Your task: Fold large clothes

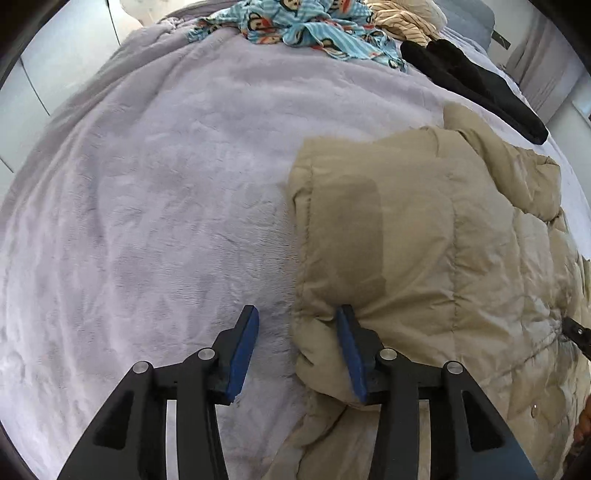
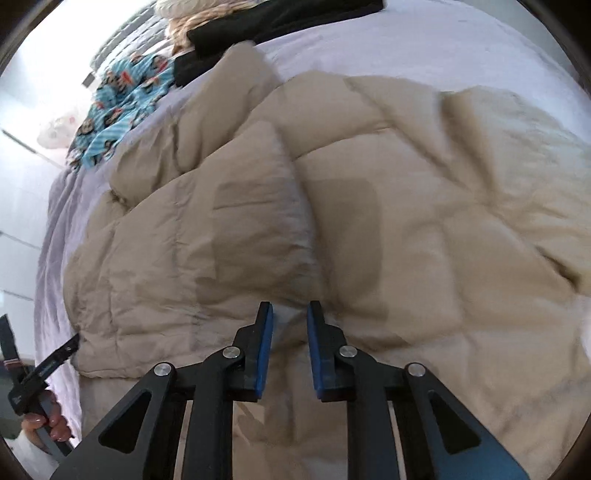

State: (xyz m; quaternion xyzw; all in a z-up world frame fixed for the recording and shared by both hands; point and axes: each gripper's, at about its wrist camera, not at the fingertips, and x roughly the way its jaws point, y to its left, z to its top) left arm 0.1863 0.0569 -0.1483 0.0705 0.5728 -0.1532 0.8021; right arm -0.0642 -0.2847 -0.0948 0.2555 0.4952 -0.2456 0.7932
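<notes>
**Puffer jacket partly folded, both grippers off it**

The tan quilted jacket (image 2: 332,206) is laid on the lavender blanket (image 1: 155,192), bulked into a thick slab. In the left wrist view its left edge looks doubled over and squared. A sleeve or side panel (image 2: 221,110) is seen lying loosely along the far edge, not tucked. Judged: one fold is in, and a further fold plus tidying are left.

Left gripper (image 1: 295,314): fingers apart, nothing pinched; one pad sits at the jacket's edge, the other over bare blanket. Right gripper (image 2: 290,308): fingers apart by a narrow gap over the quilting; no fabric is seen clamped between them.

Further out, a blue monkey-print garment (image 1: 295,26), a black garment (image 1: 480,85) and a striped beige one (image 1: 402,18) are seen unfolded at the far end.
</notes>
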